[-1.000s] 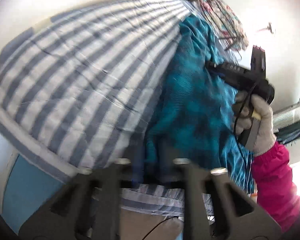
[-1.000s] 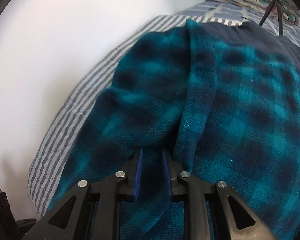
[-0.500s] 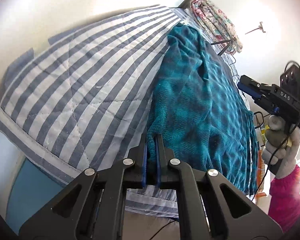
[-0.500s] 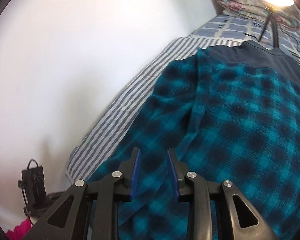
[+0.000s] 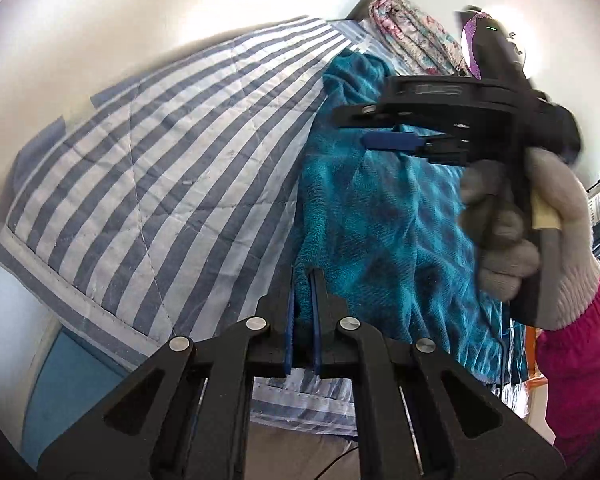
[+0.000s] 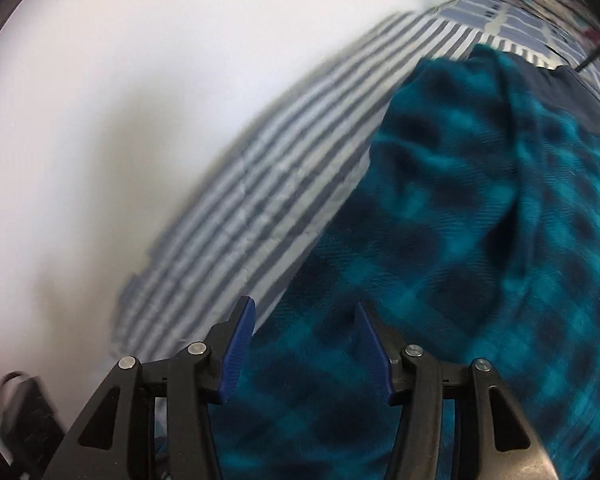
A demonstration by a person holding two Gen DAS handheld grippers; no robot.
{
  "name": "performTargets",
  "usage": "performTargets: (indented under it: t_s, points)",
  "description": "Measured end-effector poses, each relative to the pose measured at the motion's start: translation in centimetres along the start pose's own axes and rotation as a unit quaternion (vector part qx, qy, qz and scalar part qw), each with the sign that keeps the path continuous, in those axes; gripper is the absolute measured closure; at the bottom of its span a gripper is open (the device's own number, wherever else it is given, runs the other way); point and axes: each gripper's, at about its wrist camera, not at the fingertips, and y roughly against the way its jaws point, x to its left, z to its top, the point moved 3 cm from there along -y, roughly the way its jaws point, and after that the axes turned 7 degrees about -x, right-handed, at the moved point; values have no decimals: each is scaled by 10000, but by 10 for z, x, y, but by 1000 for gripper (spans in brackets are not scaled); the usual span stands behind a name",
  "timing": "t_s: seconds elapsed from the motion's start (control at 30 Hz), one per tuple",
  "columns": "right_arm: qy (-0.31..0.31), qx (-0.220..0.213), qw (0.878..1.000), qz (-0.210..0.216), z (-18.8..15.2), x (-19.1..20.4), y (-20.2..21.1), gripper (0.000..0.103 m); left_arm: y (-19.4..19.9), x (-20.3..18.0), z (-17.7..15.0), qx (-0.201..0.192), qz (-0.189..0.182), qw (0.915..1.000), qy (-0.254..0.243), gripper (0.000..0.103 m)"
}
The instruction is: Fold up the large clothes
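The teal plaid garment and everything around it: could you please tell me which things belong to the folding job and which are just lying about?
Part of the job:
- teal plaid garment
- left hand-held gripper, shut on its edge
- right hand-held gripper, jaws opening, nothing pinched

Just lying about:
- striped quilt underneath
- floral bedding at the far end
- black box

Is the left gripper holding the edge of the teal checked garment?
Yes. The left gripper is shut on the teal checked garment, with a fold of its edge pinched between the blue pads.
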Motion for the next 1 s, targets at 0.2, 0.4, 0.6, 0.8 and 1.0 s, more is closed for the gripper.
performTargets:
  t_s: [0.2,0.4,0.6,0.8,1.0]
  points:
    - [-51,263,9994,-214,-12,-6,-28,49,-13,34,3,210,-16,9959,875,48]
    - [-495,219,9985,113,-12,-20,-22,47,-28,30,4,404,-141,9965,722,96]
    - [-278,97,9991,-306,4,-19,-7,46,-15,1,6,185,-334,9987,350,98]
    - [-46,523,9977,-422,16,-7,-28,31,-8,-29,12,17,-452,9990,-53,98]
    - [454,687,9917,-990,9,7,-47,38,-16,-47,12,55,-462,9988,-153,99]
